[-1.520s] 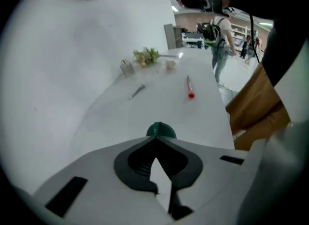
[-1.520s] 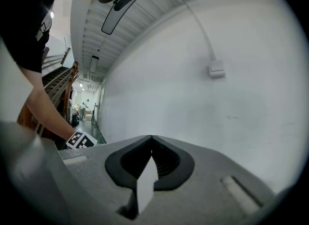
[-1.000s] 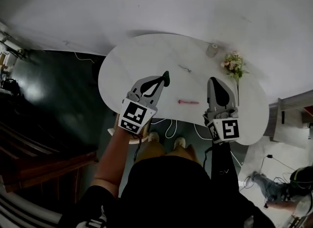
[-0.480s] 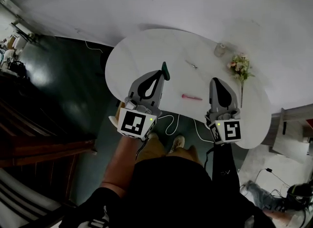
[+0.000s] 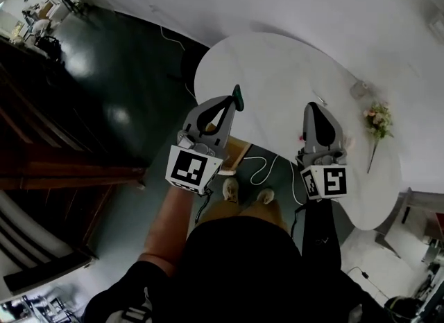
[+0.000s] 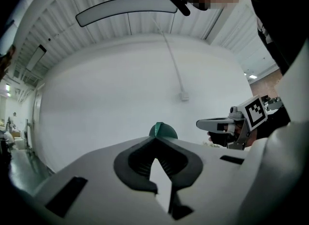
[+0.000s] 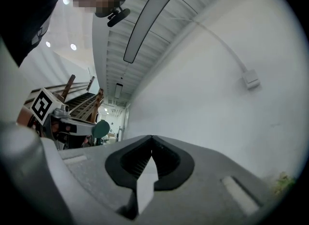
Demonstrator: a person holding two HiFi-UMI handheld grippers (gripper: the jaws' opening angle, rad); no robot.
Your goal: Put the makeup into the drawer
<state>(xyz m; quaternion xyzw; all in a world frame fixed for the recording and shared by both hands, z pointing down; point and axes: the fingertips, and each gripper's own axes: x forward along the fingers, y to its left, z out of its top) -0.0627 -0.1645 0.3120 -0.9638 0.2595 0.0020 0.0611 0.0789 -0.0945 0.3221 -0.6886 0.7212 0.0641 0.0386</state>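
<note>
In the head view my left gripper point(image 5: 234, 104) is shut on a small teal-green makeup piece point(image 5: 238, 96), which sticks out past its tips at the near left edge of the white table point(image 5: 277, 72). The left gripper view shows the same green piece point(image 6: 162, 131) just beyond the closed left gripper point(image 6: 155, 138). My right gripper point(image 5: 312, 109) is over the table's near edge, shut with nothing in it; in its own view the right gripper point(image 7: 152, 137) is closed and bare. A pink makeup stick point(image 5: 302, 136) peeks out beside it. No drawer is in view.
On the table's right stand a flower sprig point(image 5: 378, 117) and a small jar point(image 5: 358, 89), with a thin metal piece point(image 5: 320, 98) near them. A tan wooden thing point(image 5: 233, 152) and a white cable point(image 5: 260, 169) lie on the dark floor below. Wooden stairs point(image 5: 41, 148) fill the left.
Both grippers have pulled back from over the table towards its near edge, and the head view has swung left. The green piece stays in the left gripper. The pink stick is now mostly hidden.
</note>
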